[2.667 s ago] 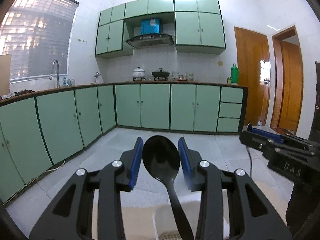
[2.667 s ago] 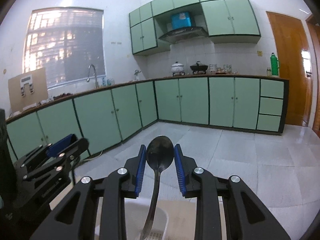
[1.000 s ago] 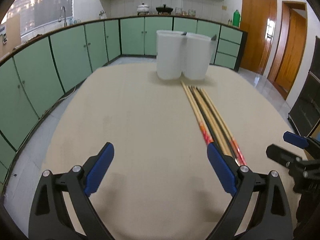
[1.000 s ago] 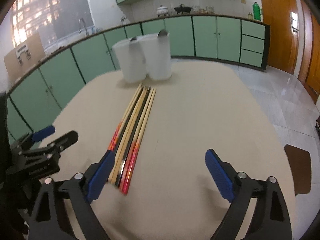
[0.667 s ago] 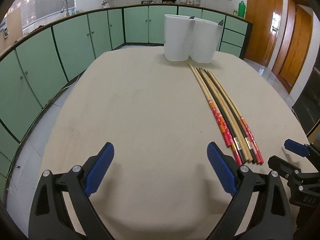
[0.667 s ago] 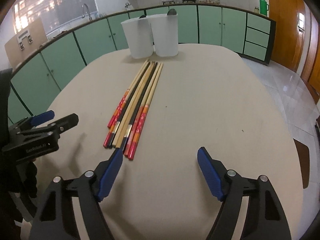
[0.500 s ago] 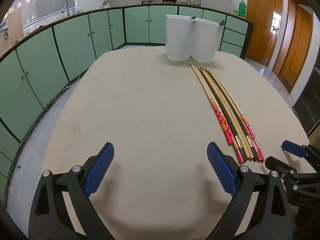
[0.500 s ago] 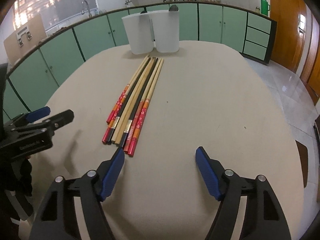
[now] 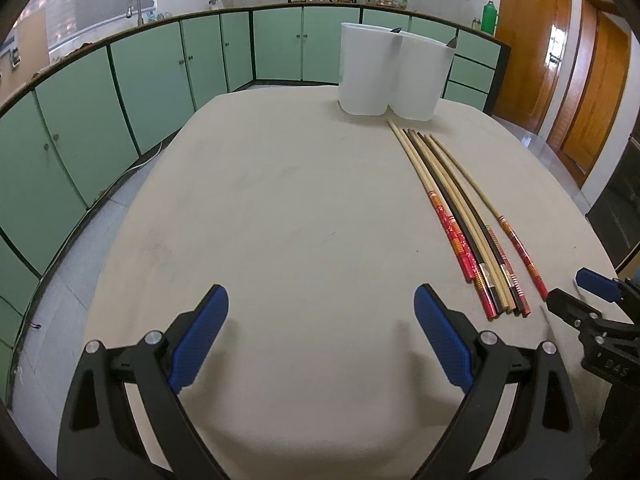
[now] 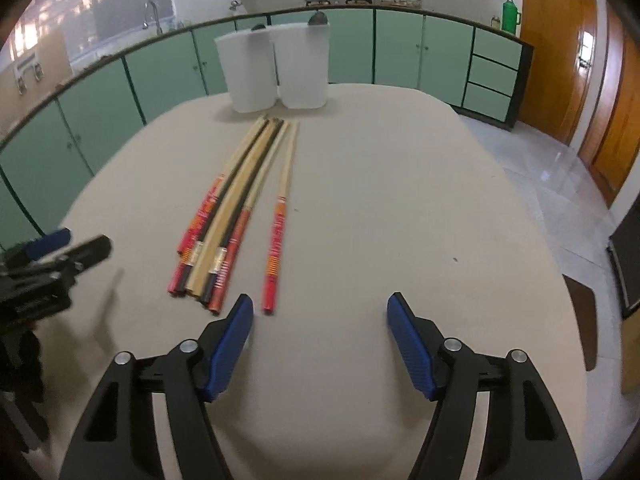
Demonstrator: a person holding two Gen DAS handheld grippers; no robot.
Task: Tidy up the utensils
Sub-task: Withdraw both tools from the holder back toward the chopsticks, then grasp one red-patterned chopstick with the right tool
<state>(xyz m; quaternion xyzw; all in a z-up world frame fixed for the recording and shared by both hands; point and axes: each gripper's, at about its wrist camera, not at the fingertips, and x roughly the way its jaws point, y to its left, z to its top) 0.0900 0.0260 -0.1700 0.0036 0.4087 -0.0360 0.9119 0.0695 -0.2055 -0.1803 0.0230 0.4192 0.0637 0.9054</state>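
The beige desk (image 9: 280,200) carried two white holders (image 10: 276,68) at its far end. Chopsticks (image 10: 228,208) lay bundled nearer, one stick (image 10: 280,216) just right. Left tongs (image 9: 320,332) gaped empty; right tongs (image 10: 320,332) were closing on nothing.

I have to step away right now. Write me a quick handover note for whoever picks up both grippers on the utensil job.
Left gripper: open, empty, over bare table.
Right gripper: empty, jaws closing, nothing between them; its left pad is just short of the stray chopstick.
Chopsticks: bundle flat on the table, red ends toward you, one lying apart on the right.
White holders: two side by side at the far edge, a utensil tip showing above each rim.
Left: get the chopsticks into a holder.
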